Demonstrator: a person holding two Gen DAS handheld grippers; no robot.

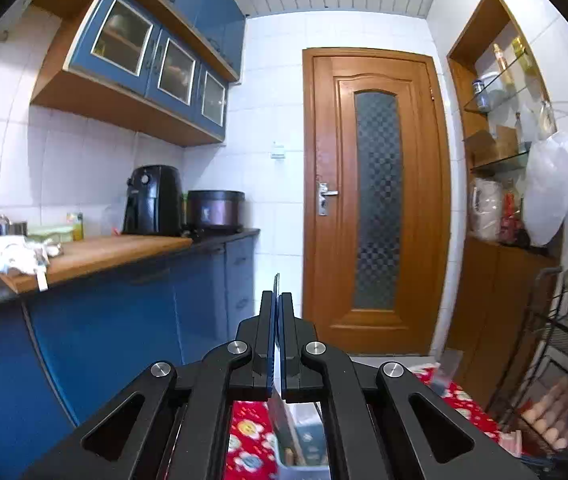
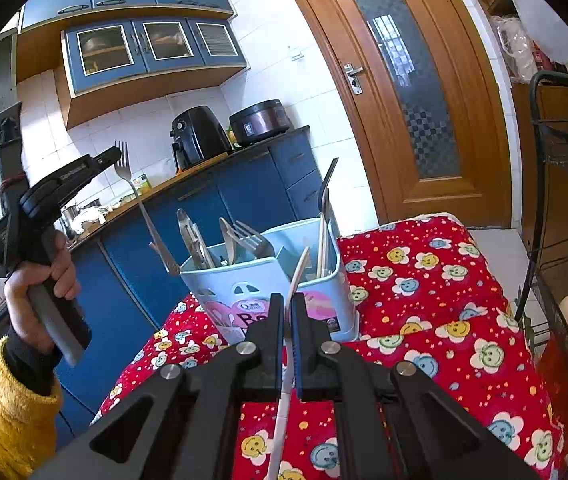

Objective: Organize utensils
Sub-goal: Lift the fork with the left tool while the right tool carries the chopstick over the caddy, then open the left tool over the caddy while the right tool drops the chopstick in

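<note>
Left gripper [image 2: 118,158] clamped on fork [image 2: 140,204], tines up, handle slanting down toward caddy [image 2: 244,296]. Right gripper [image 2: 288,300] pinched on white utensil [image 2: 286,360], tip just at caddy's near rim. Caddy on red cloth [image 2: 424,300].

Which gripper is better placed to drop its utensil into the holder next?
Right. The right gripper holds a white utensil just in front of the holder; the left gripper holds its fork off to the side, higher up.

Red flower-patterned cloth [image 2: 424,292], pale blue utensil holder [image 2: 220,284], blue cabinets [image 1: 132,320], yellow sleeve [image 2: 8,412]
</note>
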